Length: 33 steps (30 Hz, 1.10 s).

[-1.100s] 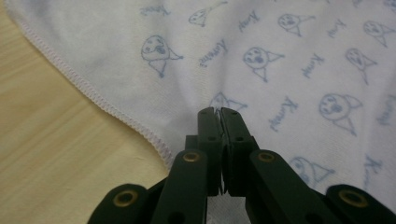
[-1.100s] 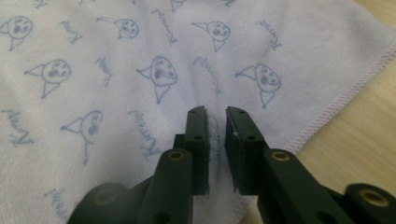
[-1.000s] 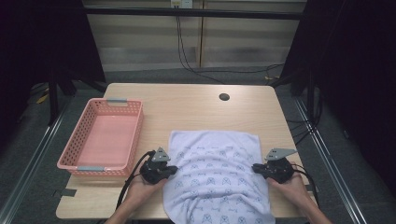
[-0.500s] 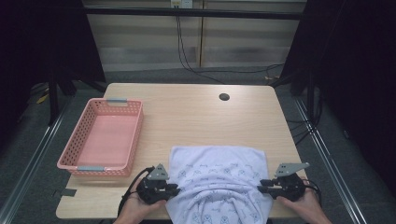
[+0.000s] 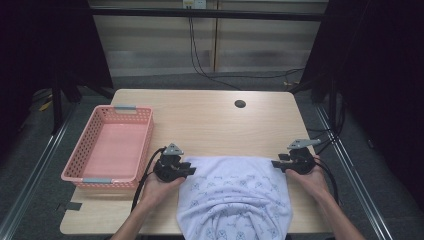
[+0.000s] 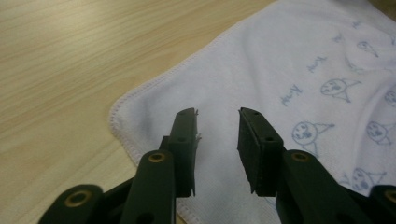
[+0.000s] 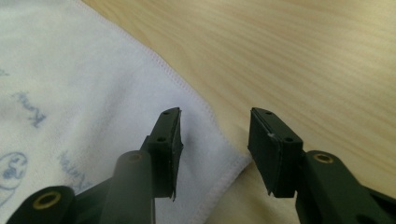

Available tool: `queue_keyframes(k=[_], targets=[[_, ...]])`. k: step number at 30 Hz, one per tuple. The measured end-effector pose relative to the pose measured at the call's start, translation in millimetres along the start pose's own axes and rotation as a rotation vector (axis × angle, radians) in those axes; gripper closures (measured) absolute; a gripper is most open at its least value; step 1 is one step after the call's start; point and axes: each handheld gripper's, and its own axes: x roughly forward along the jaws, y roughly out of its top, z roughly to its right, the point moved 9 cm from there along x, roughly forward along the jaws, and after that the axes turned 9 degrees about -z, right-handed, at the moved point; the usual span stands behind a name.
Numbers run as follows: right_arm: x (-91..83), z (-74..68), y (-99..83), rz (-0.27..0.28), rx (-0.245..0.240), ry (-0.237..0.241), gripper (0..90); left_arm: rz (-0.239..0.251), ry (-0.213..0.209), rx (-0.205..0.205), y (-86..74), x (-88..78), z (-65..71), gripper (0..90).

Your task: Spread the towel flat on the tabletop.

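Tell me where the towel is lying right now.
In the high view the towel lies at the table's near edge, hanging over it, between the left gripper and the right gripper, right of the pink basket.

The towel (image 5: 235, 200) is running off the bottom edge of the high view, its near end unseen, and both forearms are being cropped there too.
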Motion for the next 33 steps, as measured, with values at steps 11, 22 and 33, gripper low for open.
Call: queue_keyframes(k=[11,22,33], targets=[[-1.8,-14.1,-6.6,-0.004,-0.019,0.065,85.7,0.008,0.061,-0.112,2.5,13.4,-27.4,49.7],[-1.4,-13.5,-6.1,0.004,-0.008,0.083,86.1,0.01,0.042,-0.081,4.6,18.8,-30.3,55.3],[-12.2,-13.0,0.5,0.05,0.043,0.141,86.2,0.034,-0.05,-0.047,16.3,15.2,-17.0,86.3]])
